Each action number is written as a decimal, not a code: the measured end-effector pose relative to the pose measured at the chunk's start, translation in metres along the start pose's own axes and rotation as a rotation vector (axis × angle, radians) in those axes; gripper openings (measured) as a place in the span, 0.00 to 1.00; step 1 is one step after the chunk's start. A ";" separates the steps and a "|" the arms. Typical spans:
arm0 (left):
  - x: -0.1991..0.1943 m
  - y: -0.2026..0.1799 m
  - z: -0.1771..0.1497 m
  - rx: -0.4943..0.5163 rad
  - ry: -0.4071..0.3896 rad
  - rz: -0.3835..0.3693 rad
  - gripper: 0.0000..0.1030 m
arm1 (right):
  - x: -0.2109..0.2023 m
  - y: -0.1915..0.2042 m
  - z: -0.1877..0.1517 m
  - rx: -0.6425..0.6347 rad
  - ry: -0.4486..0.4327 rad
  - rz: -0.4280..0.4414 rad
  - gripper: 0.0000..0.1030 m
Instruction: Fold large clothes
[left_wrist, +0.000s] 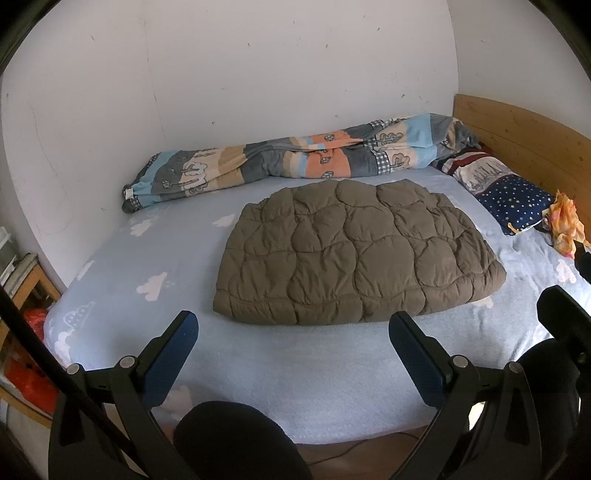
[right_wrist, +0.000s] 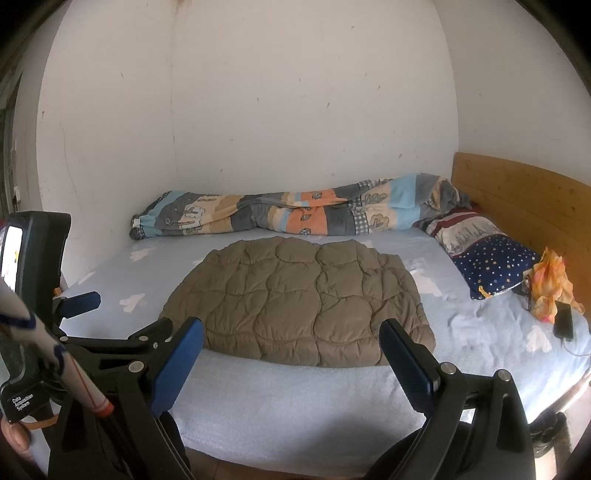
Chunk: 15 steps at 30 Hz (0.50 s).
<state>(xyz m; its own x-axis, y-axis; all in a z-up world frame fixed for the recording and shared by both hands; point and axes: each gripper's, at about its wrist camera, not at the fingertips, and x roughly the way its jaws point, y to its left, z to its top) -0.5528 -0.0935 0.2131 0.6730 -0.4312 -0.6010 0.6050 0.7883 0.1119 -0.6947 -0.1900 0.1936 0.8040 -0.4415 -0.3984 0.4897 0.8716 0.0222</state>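
Brown and quilted, the folded jacket (left_wrist: 354, 254) lay mid-bed on the pale blue sheet (left_wrist: 258, 369), its near hem just beyond both grippers. The left gripper (left_wrist: 293, 332) and right gripper (right_wrist: 291, 339) hung with jaws apart, holding nothing, over a bare strip of sheet. A rolled blanket (left_wrist: 295, 158) lined the far wall; a pillow (right_wrist: 487, 258) lay at the right, against the wooden headboard (right_wrist: 517, 192).

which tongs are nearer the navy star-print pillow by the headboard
Right. The right tongs hang open over the bed's near edge, toward the side of the navy star-print pillow. The left tongs, also open, sit farther toward the foot side.
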 end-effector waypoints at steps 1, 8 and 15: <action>0.000 0.000 0.000 0.000 0.001 -0.001 1.00 | 0.000 0.000 0.000 -0.001 0.002 -0.001 0.95; 0.003 -0.001 -0.002 -0.001 0.010 -0.008 1.00 | 0.000 0.000 -0.001 0.004 0.001 -0.002 0.95; 0.004 0.000 -0.002 -0.001 0.012 -0.009 1.00 | -0.001 -0.008 -0.006 0.005 0.006 0.000 0.95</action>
<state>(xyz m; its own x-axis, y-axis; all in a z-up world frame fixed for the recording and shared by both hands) -0.5513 -0.0943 0.2091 0.6625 -0.4330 -0.6113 0.6104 0.7850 0.1054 -0.7013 -0.1948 0.1888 0.8020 -0.4399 -0.4041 0.4911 0.8707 0.0270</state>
